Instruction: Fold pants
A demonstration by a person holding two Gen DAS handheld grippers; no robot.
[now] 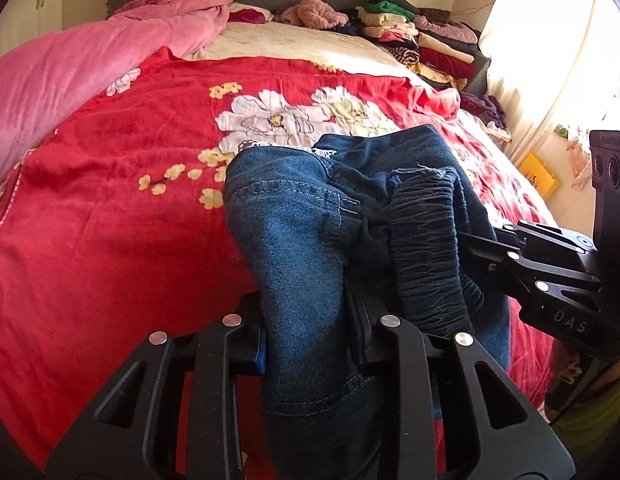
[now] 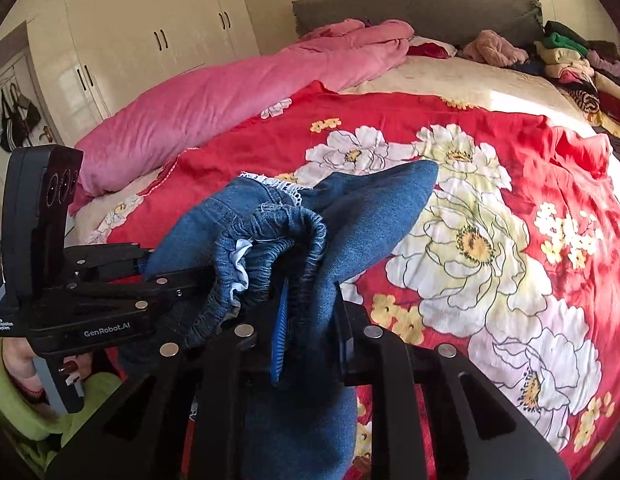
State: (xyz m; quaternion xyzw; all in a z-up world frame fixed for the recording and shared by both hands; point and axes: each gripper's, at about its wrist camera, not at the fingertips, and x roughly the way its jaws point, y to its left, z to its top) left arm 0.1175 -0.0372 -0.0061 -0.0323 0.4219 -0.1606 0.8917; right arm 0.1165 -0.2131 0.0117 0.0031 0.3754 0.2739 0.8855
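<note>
Blue denim pants (image 1: pixel 306 216) with an elastic waistband and white lace trim are bunched up above the red floral bedspread (image 1: pixel 110 220). My left gripper (image 1: pixel 310 332) is shut on a fold of the denim. My right gripper (image 2: pixel 310 320) is shut on the pants (image 2: pixel 350 208) near the gathered waistband. The right gripper also shows in the left wrist view (image 1: pixel 482 248), clamped on the waistband's right side. The left gripper shows in the right wrist view (image 2: pixel 150 268), at the left of the bundle. Cloth hides most of the fingertips.
A pink quilt (image 1: pixel 70 76) lies along the bed's left side. Stacked folded clothes (image 1: pixel 422 36) sit at the head on the right, by a grey headboard (image 2: pixel 410 8). White wardrobes (image 2: pixel 150 40) stand at the left. A bright curtain (image 1: pixel 550 40) hangs at the right.
</note>
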